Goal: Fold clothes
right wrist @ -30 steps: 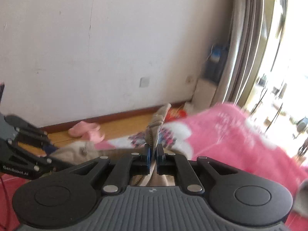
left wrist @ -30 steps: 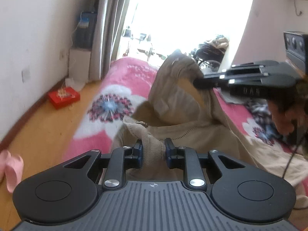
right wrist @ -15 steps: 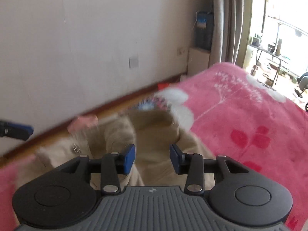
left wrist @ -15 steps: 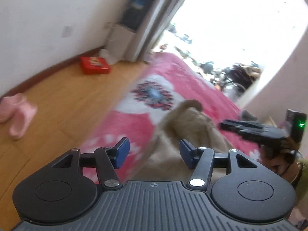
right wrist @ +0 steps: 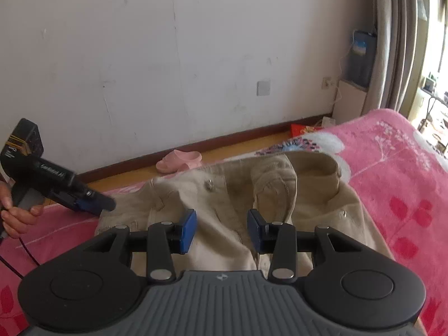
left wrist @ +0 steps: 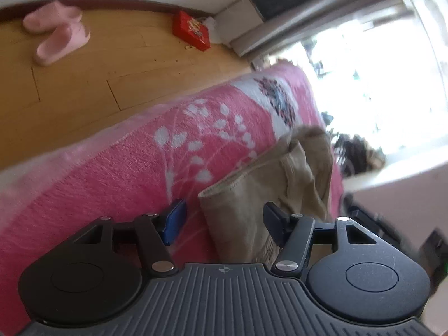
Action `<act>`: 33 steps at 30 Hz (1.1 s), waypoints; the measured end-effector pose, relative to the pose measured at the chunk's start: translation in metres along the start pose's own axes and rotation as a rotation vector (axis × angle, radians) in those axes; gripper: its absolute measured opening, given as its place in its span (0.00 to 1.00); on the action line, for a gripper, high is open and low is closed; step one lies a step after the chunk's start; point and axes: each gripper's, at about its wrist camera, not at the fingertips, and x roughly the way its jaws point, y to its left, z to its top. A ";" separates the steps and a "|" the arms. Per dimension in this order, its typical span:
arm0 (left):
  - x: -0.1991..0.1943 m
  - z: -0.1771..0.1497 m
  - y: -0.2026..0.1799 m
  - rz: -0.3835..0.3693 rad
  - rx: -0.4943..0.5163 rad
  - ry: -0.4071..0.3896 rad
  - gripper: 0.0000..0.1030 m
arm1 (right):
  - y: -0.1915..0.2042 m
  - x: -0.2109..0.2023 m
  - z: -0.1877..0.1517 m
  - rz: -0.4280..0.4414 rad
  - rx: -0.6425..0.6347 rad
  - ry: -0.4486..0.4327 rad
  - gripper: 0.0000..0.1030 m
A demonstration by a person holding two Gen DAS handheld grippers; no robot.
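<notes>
Beige trousers (right wrist: 224, 190) lie crumpled on the pink flowered blanket (right wrist: 392, 168), waistband and metal button facing up. My right gripper (right wrist: 222, 229) hovers open just above their middle, with nothing pinched between its blue pads. In the left wrist view the picture is rolled over, and a hemmed edge of the trousers (left wrist: 252, 196) lies between the jaws of my left gripper (left wrist: 224, 218). Those jaws are closing but the pads stand clear of the cloth. A hand holds the left gripper (right wrist: 98, 205) at the left edge of the trousers.
The bed's edge runs beside a wooden floor (left wrist: 84, 89). Pink slippers (right wrist: 179, 161) and a red box (right wrist: 301, 129) lie on that floor by the white wall. Grey curtains (right wrist: 392, 42) and a bright window stand past the bed's far end.
Both grippers let go of the lifted trousers, which dropped onto the blanket. The left gripper rolled over and sank toward the trousers' left edge. The right one tilted down over them.
</notes>
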 end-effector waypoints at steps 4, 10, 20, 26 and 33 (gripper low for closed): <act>0.000 0.001 -0.011 0.039 0.036 -0.032 0.08 | -0.001 -0.004 -0.005 -0.029 0.029 0.010 0.42; -0.064 -0.005 -0.087 0.107 0.302 -0.299 0.05 | -0.011 -0.015 -0.009 -0.064 0.043 -0.007 0.42; -0.049 -0.015 -0.035 0.415 0.350 -0.204 0.11 | -0.007 -0.004 -0.028 -0.080 0.033 0.025 0.42; -0.075 -0.008 -0.045 0.376 0.324 -0.288 0.29 | -0.018 -0.012 -0.034 -0.109 0.034 0.051 0.42; -0.052 0.005 -0.086 0.294 0.460 -0.313 0.42 | -0.067 -0.018 -0.026 -0.184 0.165 0.041 0.42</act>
